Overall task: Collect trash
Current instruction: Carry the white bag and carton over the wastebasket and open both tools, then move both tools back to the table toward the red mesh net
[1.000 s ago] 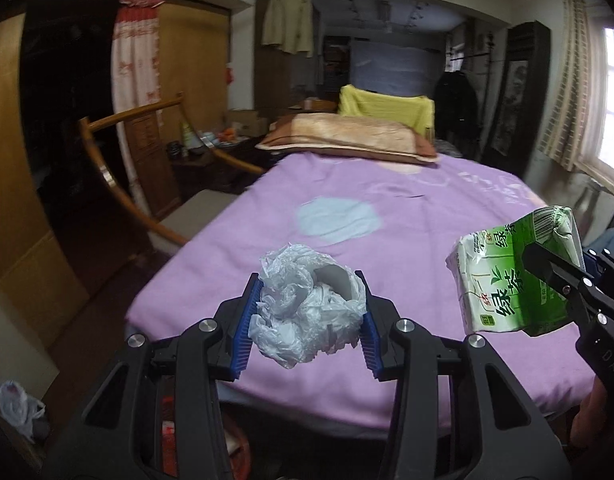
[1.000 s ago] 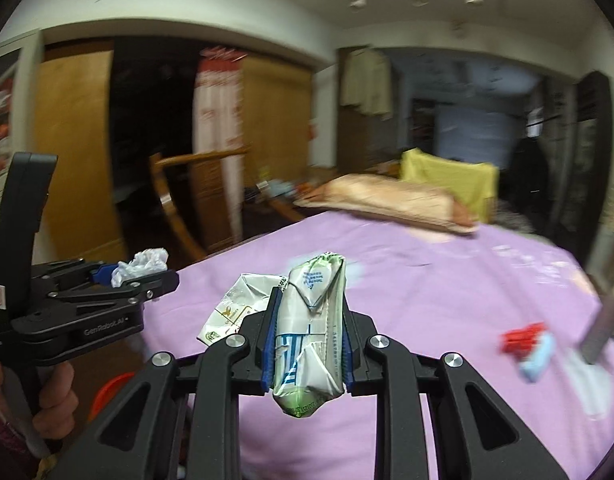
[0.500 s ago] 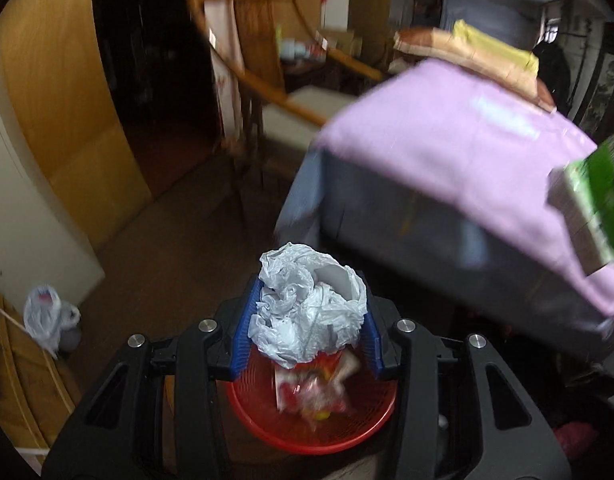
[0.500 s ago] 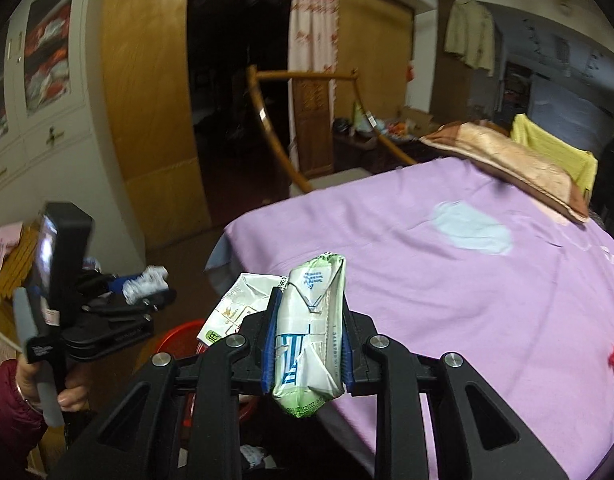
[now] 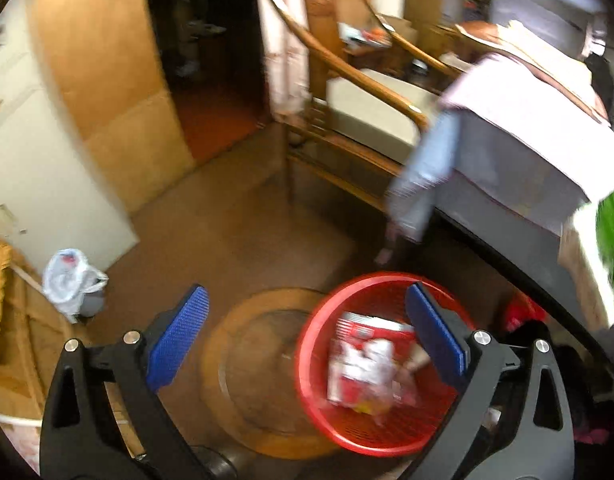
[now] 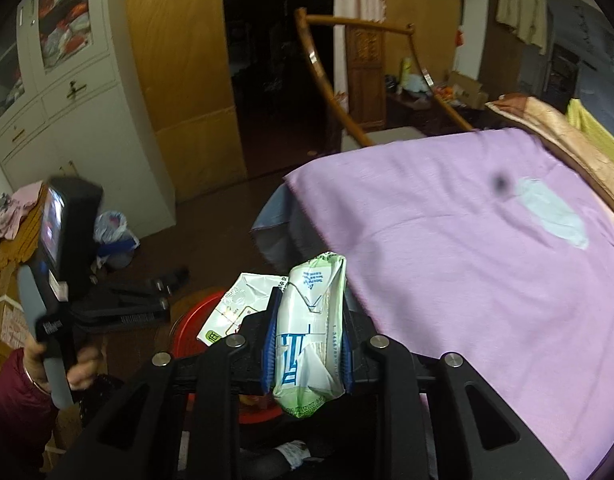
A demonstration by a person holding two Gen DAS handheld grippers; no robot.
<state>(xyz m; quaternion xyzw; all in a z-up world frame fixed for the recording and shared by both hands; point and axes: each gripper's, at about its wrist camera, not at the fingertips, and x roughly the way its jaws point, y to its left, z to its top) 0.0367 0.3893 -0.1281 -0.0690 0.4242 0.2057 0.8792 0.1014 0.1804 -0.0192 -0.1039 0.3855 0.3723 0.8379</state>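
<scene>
**Desk:** What did the left wrist view show?

**Photographer:** The left tool (image 5: 307,336) hung over the floor, its blue pads (image 5: 178,336) spread wide with nothing between them — the jaws had just been opening. At four o'clock from it sat the red basket (image 5: 347,432), printed wrappers (image 5: 367,364) already lying inside. Whether the white crumpled wad was among them I could not tell; the picture was blurred.

**Desk:** And the other hand?

**Photographer:** The right tool (image 6: 307,340) was pinching a green-and-white tissue pack (image 6: 311,332) upright between its pads, at the foot of the bed (image 6: 467,260) with its purple cover. A second flattened wrapper (image 6: 239,304) showed at ten o'clock from the pack, with the basket's red rim below it; I could not tell what held it.

**Desk:** So which step?

**Photographer:** By my reading, the drop-off — one hand emptied, one still loaded. The next move would call for carrying the pack over the basket's mouth, then parting the pads. The basket lay near the bed's corner, so a loose release could miss the rim.
</scene>
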